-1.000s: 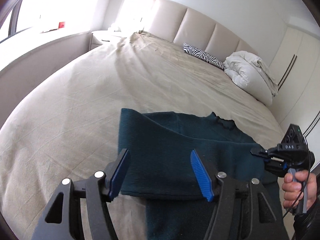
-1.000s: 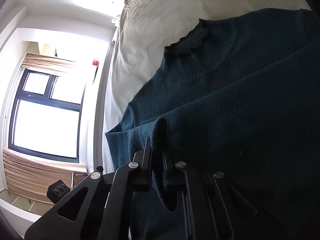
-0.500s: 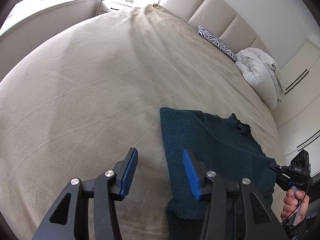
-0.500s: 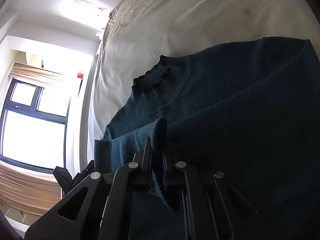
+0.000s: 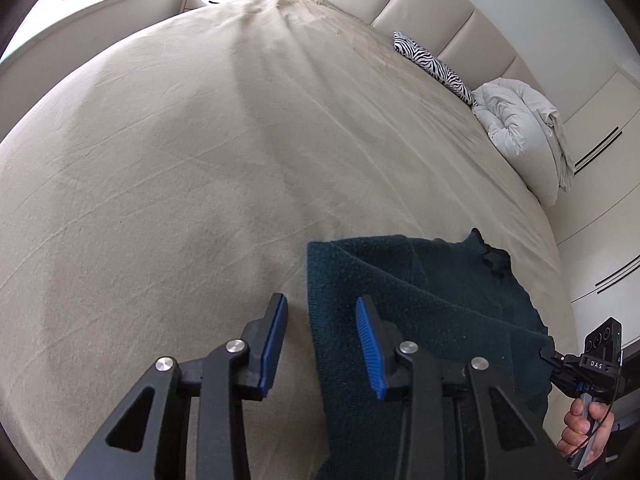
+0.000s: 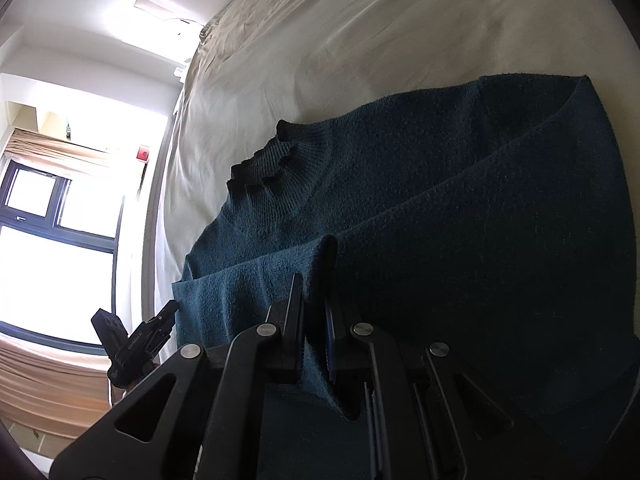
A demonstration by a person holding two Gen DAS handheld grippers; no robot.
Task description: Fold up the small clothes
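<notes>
A dark teal knit sweater (image 5: 432,300) lies on the beige bed sheet (image 5: 200,160), its collar (image 6: 272,168) toward the headboard and a folded layer across it. My left gripper (image 5: 322,340) is open and empty, its blue pads straddling the sweater's left edge just above the bed. My right gripper (image 6: 316,316) is shut on a fold of the sweater's edge (image 6: 320,264) and lifts it a little. The right gripper also shows in the left wrist view (image 5: 560,364), and the left gripper shows in the right wrist view (image 6: 136,340).
A zebra-print pillow (image 5: 432,66) and a bunched white duvet (image 5: 524,132) lie by the padded headboard (image 5: 440,8). White wardrobe doors (image 5: 600,160) stand to the right. A window (image 6: 52,216) and ledge run along the bed's far side.
My left gripper has let the sweater's edge lie and moved left, from over the sweater to its left edge. The right gripper keeps its hold and has drawn back slightly.
</notes>
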